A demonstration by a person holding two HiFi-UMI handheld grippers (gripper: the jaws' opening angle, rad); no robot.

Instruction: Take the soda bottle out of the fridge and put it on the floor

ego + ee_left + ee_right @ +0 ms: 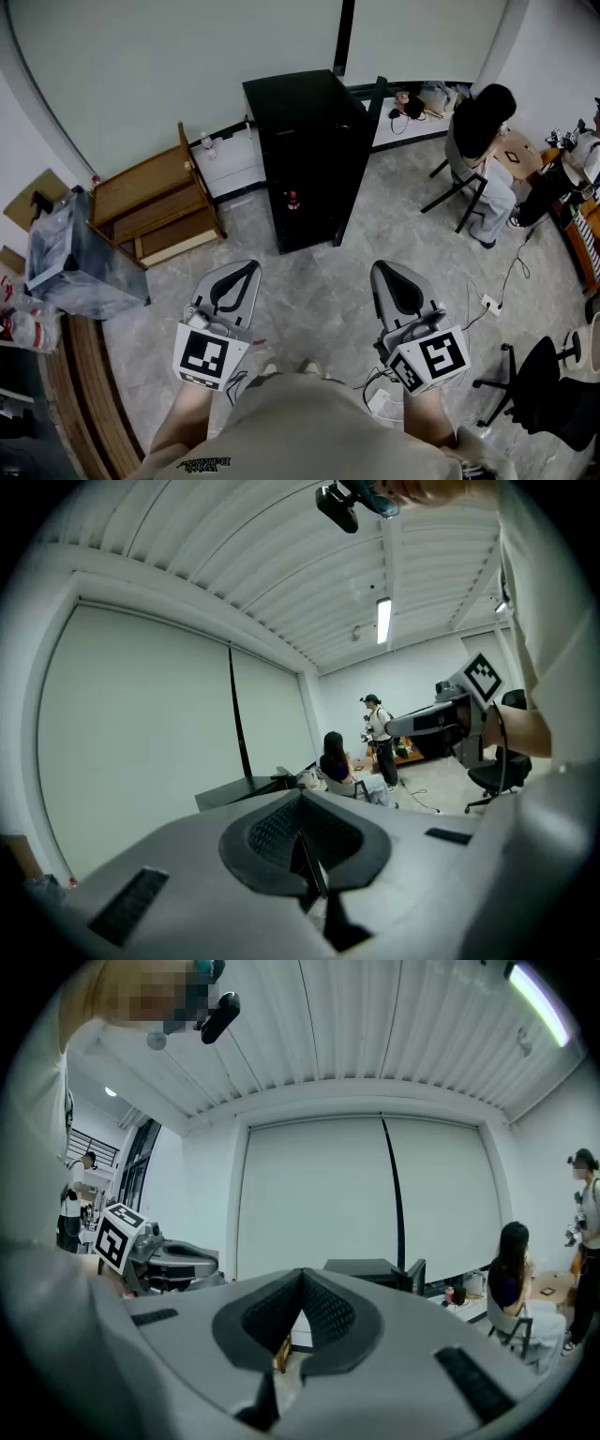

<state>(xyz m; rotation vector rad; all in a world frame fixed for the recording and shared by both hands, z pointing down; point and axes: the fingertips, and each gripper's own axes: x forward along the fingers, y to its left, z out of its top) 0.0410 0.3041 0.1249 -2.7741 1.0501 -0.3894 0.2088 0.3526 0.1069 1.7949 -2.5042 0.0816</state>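
- The left tool and the right tool hang side by side above the grey floor, both aimed toward a black fridge that stands well apart from them.
- In the left gripper view, the left tool has its dark ribbed pads pressed together along a thin seam, with nothing between them.
- In the right gripper view, the right tool is likewise closed on itself and empty.
- The fridge door stands swung open on the right side of the cabinet.
- The soda bottle, with its red cap, stands upright inside the dark interior, low in the fridge, untouched by either tool.
- A wooden shelf unit leans near the fridge's left side, and a plastic-wrapped bundle sits just beside it.
- To the right of the fridge, a seated person faces a desk.
- A black office chair stands at the lower right of the head view, and a power strip lies on the floor near it.
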